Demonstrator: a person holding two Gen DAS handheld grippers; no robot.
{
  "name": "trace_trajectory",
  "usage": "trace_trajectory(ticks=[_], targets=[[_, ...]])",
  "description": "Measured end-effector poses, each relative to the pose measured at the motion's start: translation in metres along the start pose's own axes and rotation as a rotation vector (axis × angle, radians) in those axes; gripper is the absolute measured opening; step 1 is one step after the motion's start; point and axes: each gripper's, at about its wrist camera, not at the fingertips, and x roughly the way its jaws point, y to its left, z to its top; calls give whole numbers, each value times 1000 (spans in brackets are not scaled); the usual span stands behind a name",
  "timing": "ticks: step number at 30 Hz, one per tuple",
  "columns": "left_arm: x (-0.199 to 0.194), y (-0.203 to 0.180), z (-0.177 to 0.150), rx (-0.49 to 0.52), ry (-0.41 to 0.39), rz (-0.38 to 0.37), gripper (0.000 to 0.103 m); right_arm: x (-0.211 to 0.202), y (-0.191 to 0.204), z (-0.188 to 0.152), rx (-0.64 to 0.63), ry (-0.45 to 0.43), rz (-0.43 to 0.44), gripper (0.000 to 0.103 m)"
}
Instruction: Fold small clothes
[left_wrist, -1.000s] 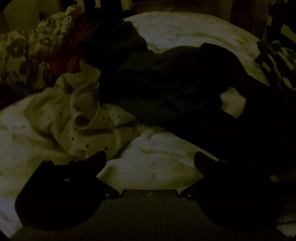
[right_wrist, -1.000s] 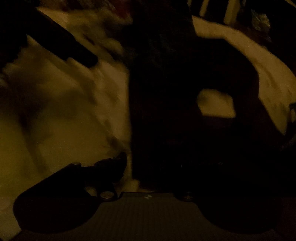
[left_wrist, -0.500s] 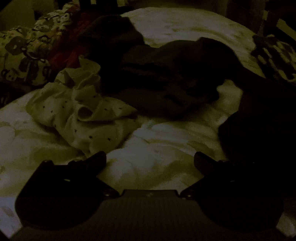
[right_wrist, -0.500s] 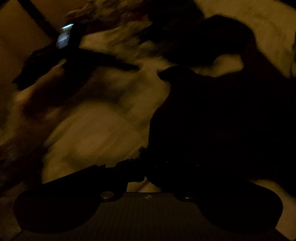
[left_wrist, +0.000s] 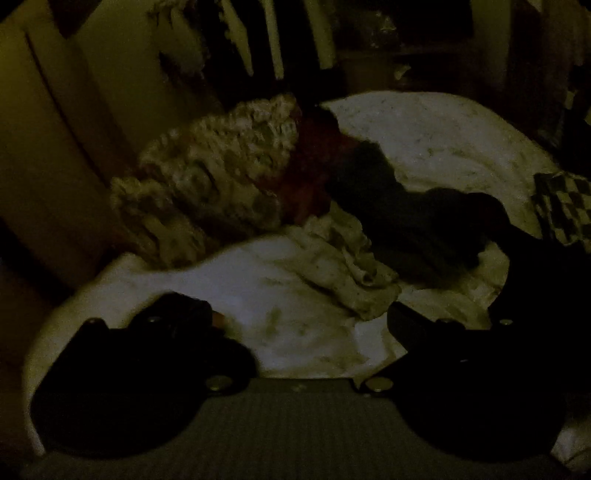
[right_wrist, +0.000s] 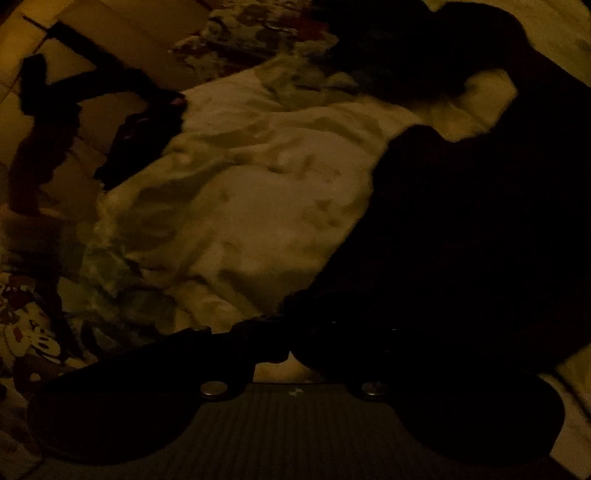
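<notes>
Lifted clear of the pale rumpled bed sheet (right_wrist: 258, 177), the dark cloth garment (right_wrist: 461, 229) now hangs from the right gripper (right_wrist: 291, 343), fingers pinched on its edge (very dim). Left gripper (left_wrist: 301, 321) hovers wide apart, holding nothing, near the crumpled white dotted garment (left_wrist: 343, 273).

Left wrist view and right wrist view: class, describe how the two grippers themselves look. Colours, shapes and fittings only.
The left gripper has black jaws on broad rounded black bases, each fixed by a round silver screw to a grey ribbed plate. The right gripper has the same build: black, silver screws, grey ribbed plate. Dim light hides cables, markings and sleeves.
</notes>
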Motion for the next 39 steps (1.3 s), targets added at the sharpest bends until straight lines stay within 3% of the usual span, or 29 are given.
trace_trajectory(ticks=[4,8,9,10,11,13,16,20,21,22,24,27,30,33,35,39], targets=[[7,-44,-8,99,30,-165,103,0,17,2,-95,-1,-31,17],[89,-128,-38,127,157,-415,102,12,16,-12,-124,7,-96,17],[117,-152,-45,116,210,-489,96,14,18,-15,-137,6,-114,17],[136,-167,-49,118,245,-527,86,12,19,-18,-143,2,-127,17],[159,-186,-50,114,282,-553,82,13,21,-20,-150,-1,-141,17],[191,-208,-47,92,292,-549,82,12,21,-23,-138,-12,-151,17],[220,-230,-43,104,243,-506,82,9,20,-25,-132,-48,-161,17],[252,-260,-50,141,310,-512,83,13,12,-30,-82,-83,-160,18],[258,-264,-54,141,327,-511,75,14,13,-32,-81,-83,-164,18],[260,-268,-57,130,334,-524,51,16,13,-33,-87,-80,-169,18],[260,-267,-61,97,357,-596,17,17,14,-35,-90,-86,-179,19],[255,-255,-61,48,343,-644,9,20,12,-34,-71,-80,-185,20],[249,-237,-52,3,308,-641,8,23,14,-32,-69,-77,-185,23],[240,-194,-37,-54,237,-609,8,22,19,-31,-88,-91,-199,25],[242,-164,-31,-103,219,-565,7,20,23,-30,-107,-108,-200,26],[254,-109,-36,-157,222,-365,6,23,29,-24,-124,-105,-141,32]])
